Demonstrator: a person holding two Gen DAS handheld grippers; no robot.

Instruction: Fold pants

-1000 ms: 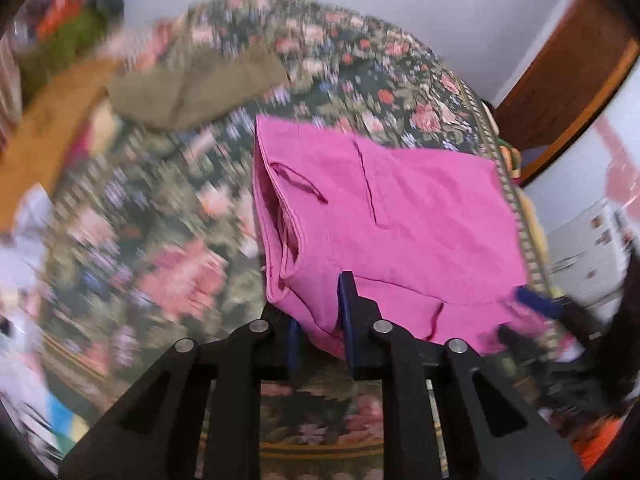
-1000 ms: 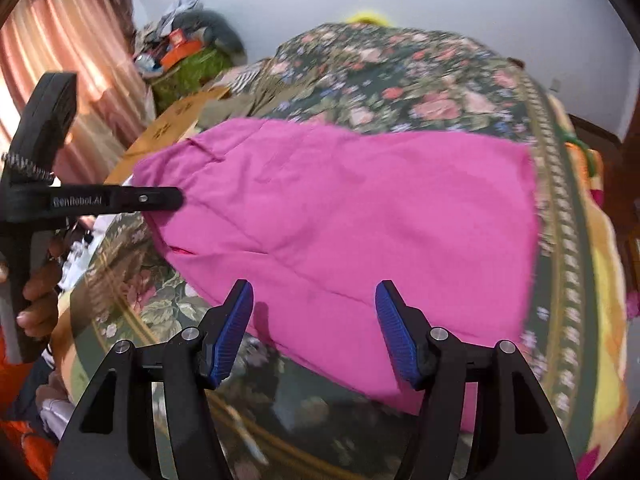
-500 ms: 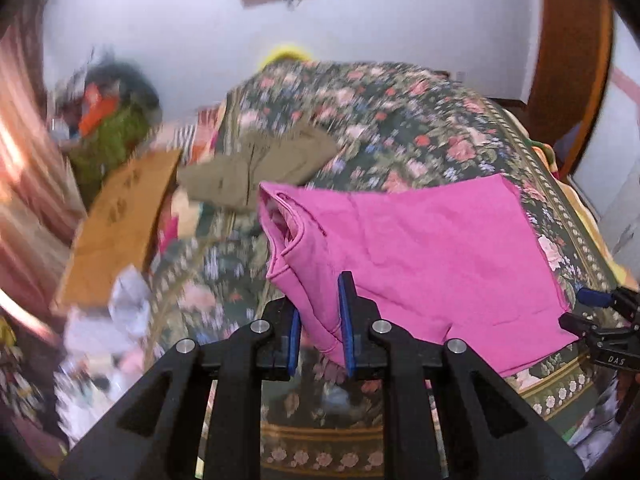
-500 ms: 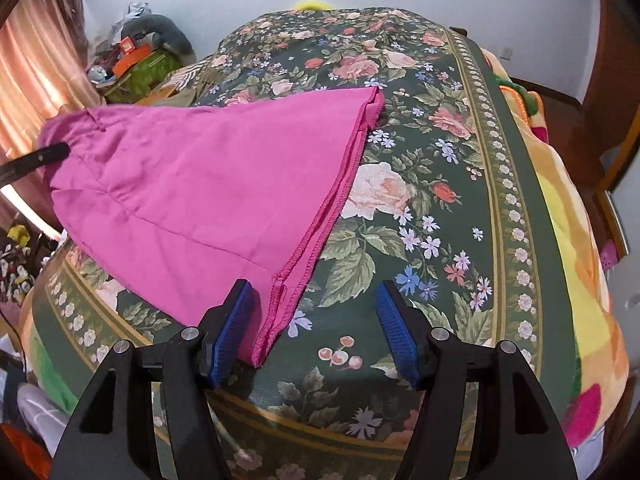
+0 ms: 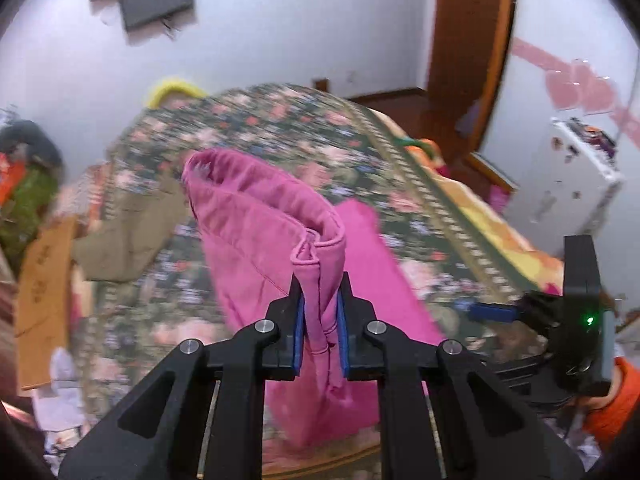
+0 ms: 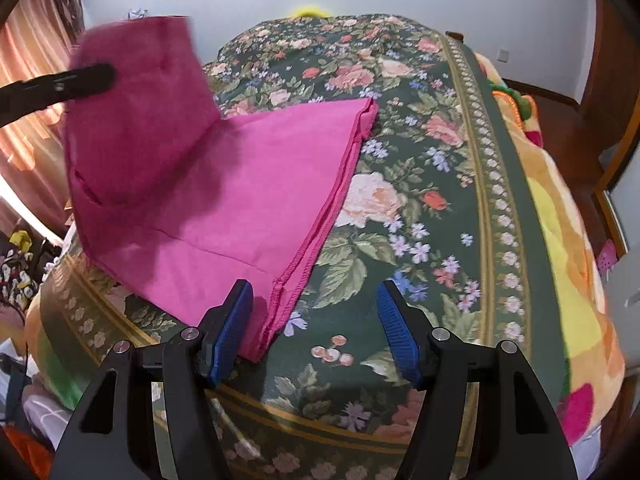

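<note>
Pinching a bunched fold of the pink pants (image 5: 320, 296), the left gripper (image 5: 320, 332) lifts that end off the bed (image 6: 440, 208) (floral cover). Right gripper (image 6: 316, 328) hangs w/ jaws spread, gripping nothing, just beside the hem; rest of pants lie flat on bed.

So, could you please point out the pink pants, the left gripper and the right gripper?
pink pants (image 6: 256, 184): right wrist view, flat leg panel.
left gripper (image 5: 320, 320): left wrist view, between fingertips.
right gripper (image 6: 316, 328): right wrist view, between fingertips.

Both wrist views look forward over the floral bed (image 6: 420, 208); sharing the pink pants (image 5: 256, 240).
</note>
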